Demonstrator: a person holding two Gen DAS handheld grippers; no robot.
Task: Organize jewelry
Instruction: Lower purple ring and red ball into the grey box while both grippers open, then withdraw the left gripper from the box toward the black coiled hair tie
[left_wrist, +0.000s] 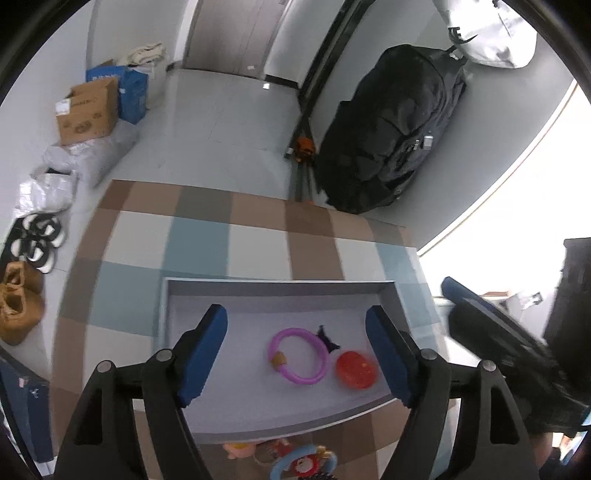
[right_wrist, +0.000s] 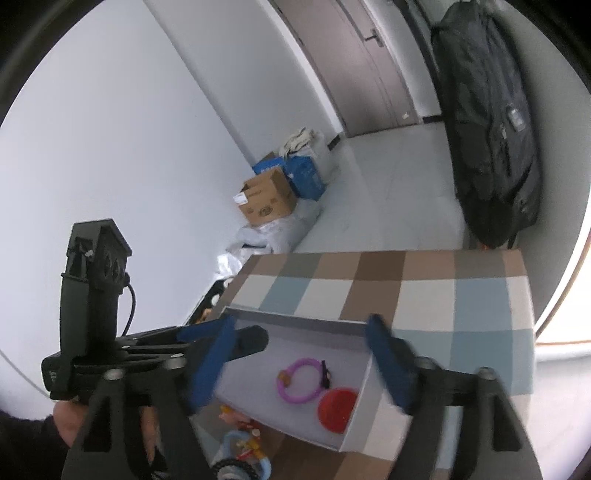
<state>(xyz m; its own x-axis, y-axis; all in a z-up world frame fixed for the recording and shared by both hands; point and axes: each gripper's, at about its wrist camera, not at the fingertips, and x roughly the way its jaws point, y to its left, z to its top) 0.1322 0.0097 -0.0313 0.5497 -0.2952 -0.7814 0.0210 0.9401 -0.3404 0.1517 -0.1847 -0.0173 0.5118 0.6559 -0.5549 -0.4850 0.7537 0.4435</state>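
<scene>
checkered table (left_wrist: 258, 240) fills mid-frame, carrying grey tray (left_wrist: 280, 286) as collection point. purple ring (left_wrist: 298, 356) and red disc (left_wrist: 356, 369) lie inside, lower centre. left gripper (left_wrist: 297, 354) and right gripper (right_wrist: 295, 360) hover above, jaws wide, empty, probably before another pick.

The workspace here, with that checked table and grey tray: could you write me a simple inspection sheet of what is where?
Surface: checked tablecloth in brown, blue and white squares.
Job's things: grey tray holds a purple ring bracelet, a small dark piece beside it, and a red round item.
Clutter: colourful trinkets lie on the cloth outside the tray's near edge.
Grippers: left gripper open above the tray; right gripper open, empty.
Cables: black cable on the left gripper's handle.
Surroundings: cardboard box, black backpack, shoes on the floor.
</scene>
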